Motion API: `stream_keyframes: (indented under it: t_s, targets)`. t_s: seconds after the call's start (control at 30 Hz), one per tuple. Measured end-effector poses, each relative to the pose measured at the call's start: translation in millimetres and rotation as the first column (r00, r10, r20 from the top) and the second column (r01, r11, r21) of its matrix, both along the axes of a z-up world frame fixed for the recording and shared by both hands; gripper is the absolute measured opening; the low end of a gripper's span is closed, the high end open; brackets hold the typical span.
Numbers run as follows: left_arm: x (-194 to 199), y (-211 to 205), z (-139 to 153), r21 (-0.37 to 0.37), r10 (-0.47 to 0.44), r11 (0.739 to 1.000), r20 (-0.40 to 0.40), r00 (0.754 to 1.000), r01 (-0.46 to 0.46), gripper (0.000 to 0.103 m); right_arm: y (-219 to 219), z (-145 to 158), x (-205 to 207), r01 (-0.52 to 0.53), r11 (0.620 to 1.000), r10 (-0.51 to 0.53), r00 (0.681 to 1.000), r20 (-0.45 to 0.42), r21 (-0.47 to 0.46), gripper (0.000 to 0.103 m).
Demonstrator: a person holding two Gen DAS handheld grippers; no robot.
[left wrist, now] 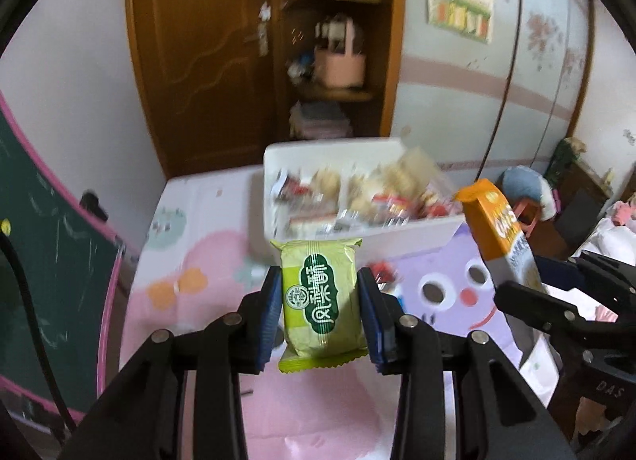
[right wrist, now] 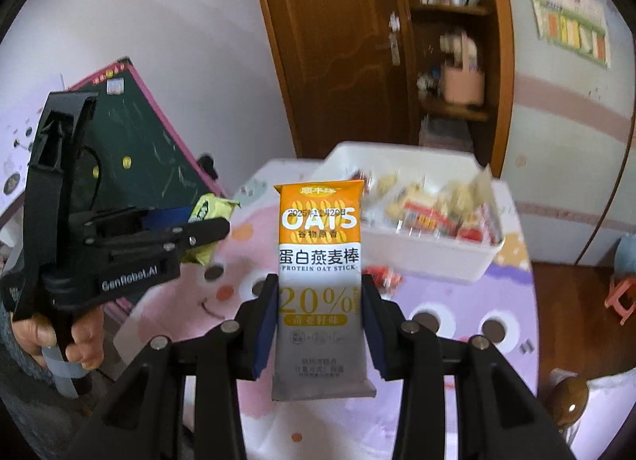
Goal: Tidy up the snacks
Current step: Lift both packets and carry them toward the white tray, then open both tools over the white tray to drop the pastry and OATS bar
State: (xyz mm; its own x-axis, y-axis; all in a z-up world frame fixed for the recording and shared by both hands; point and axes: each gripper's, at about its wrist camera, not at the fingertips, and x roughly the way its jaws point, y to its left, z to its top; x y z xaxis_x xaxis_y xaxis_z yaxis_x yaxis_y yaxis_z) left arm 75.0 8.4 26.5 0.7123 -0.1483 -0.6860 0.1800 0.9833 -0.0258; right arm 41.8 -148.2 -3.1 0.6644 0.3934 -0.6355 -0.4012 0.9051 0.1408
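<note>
Left gripper (left wrist: pixel 320 297) fingers clamp green snack packet (left wrist: pixel 322 301); right gripper (right wrist: pixel 320 313) fingers clamp oat bar (right wrist: pixel 320 261) (both upright).

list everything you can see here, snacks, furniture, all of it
green snack pack: one, lime green, clamped in the left gripper
oat stick packet: one, orange and white, clamped upright in the right gripper
bin: one, white, on the mat beyond both grippers, full of wrapped snacks
red wrapper: one, red, on the mat just in front of the bin
mat: one, pink and purple cartoon print, under everything
chalkboard: one, dark green with pink frame, at the left
cabinet: one, brown wood, behind the bin, with open shelves
stool: one, pink, on the floor at the right
left gripper: one, black with blue pads
right gripper: one, black with blue pads
hand: one, on the left gripper's handle
</note>
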Motion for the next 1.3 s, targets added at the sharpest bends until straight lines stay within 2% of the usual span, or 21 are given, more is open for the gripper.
stream_keyframes:
  t_s: [0.1,0.27,0.43,0.67,0.8,0.97,1.17,1.2,1.23,1.27,1.3]
  targets:
    - [5,-7,26,0.006,-0.029,1.000,0.054,0.998,0.029,0.036,-2,28,4,0.012,1.000,-0.012,0.998,0.064,0.012,0.040]
    - [25,-22,48,0.028,-0.047,0.999,0.090,0.995,0.044,0.036,-2,61,23,0.034,0.999,-0.034,0.992,0.122,0.003,0.039]
    - [59,-22,62,0.003,-0.014,1.000,0.085,0.996,0.014,0.036,-5,82,49,0.054,0.999,-0.052,0.986,0.157,-0.007,0.039]
    - [123,-8,82,-0.032,0.025,0.999,0.071,0.997,-0.023,0.036,-20,110,107,0.154,0.988,-0.146,0.970,0.196,-0.026,0.039]
    - [163,-13,90,-0.020,0.042,0.999,0.073,0.996,-0.041,0.036,-24,120,137,0.210,0.977,-0.196,0.954,0.227,-0.041,0.039]
    - [203,-25,86,0.001,0.054,0.999,0.058,0.997,-0.054,0.036,-18,115,178,0.264,0.961,-0.238,0.940,0.243,-0.082,0.040]
    - [240,-35,61,0.052,0.074,0.996,0.037,0.997,-0.076,0.038,-18,79,222,0.315,0.942,-0.294,0.940,0.171,-0.115,0.041]
    - [244,-36,55,0.069,0.083,0.994,0.039,0.996,-0.085,0.049,-20,70,231,0.332,0.935,-0.312,0.937,0.154,-0.125,0.043]
    - [248,-39,49,0.089,0.083,0.992,0.037,0.996,-0.086,0.063,-22,64,236,0.339,0.932,-0.322,0.937,0.136,-0.130,0.050]
    - [251,-41,42,0.112,0.075,0.991,0.027,0.997,-0.078,0.093,-24,51,248,0.338,0.930,-0.328,0.940,0.090,-0.146,0.055]
    - [254,-43,33,0.136,0.069,0.988,0.021,0.997,-0.072,0.099,-25,42,255,0.343,0.924,-0.337,0.939,0.061,-0.168,0.061]
